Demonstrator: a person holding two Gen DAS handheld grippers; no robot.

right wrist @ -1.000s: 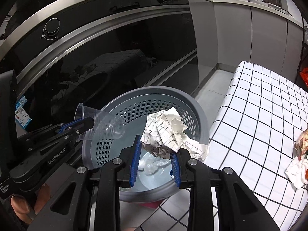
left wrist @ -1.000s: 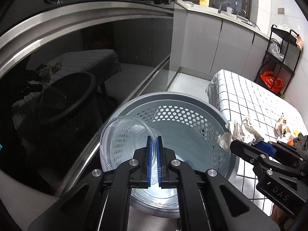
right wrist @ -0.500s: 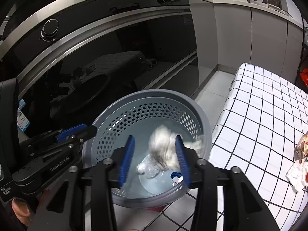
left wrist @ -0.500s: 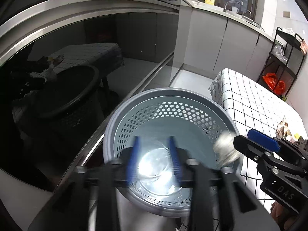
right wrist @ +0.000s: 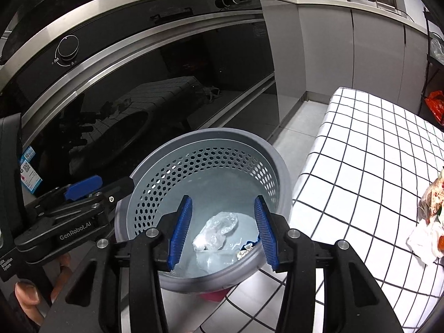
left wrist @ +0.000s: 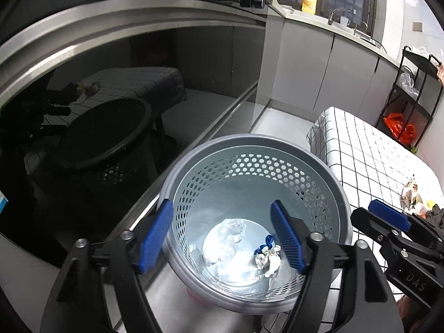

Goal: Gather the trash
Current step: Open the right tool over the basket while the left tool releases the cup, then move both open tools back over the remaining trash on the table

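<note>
A grey perforated bin [left wrist: 327, 183] [right wrist: 280, 166] stands on the floor beside the table. At its bottom lie a clear plastic cup [left wrist: 222, 263] [right wrist: 211, 255], crumpled clear plastic [left wrist: 231, 229] [right wrist: 219, 229] and a crumpled paper wad [left wrist: 267, 259] [right wrist: 245, 249]. My left gripper [left wrist: 222, 236] is open and empty above the bin. My right gripper [right wrist: 223, 231] is open and empty above the bin too. The right gripper shows at the right in the left wrist view [left wrist: 388, 219]. The left gripper shows at the left in the right wrist view [right wrist: 83, 191].
A table with a white checked cloth [left wrist: 374, 161] [right wrist: 374, 166] stands to the right, with more wrappers and tissue on it [left wrist: 416, 197] [right wrist: 430, 216]. A black glass oven front [right wrist: 138, 97] is just behind the bin. A black shelf rack [left wrist: 410, 88] stands far right.
Both grippers opened. The plastic cup dropped from the left gripper and the paper wad dropped from the right gripper; both now lie at the bin's bottom.
</note>
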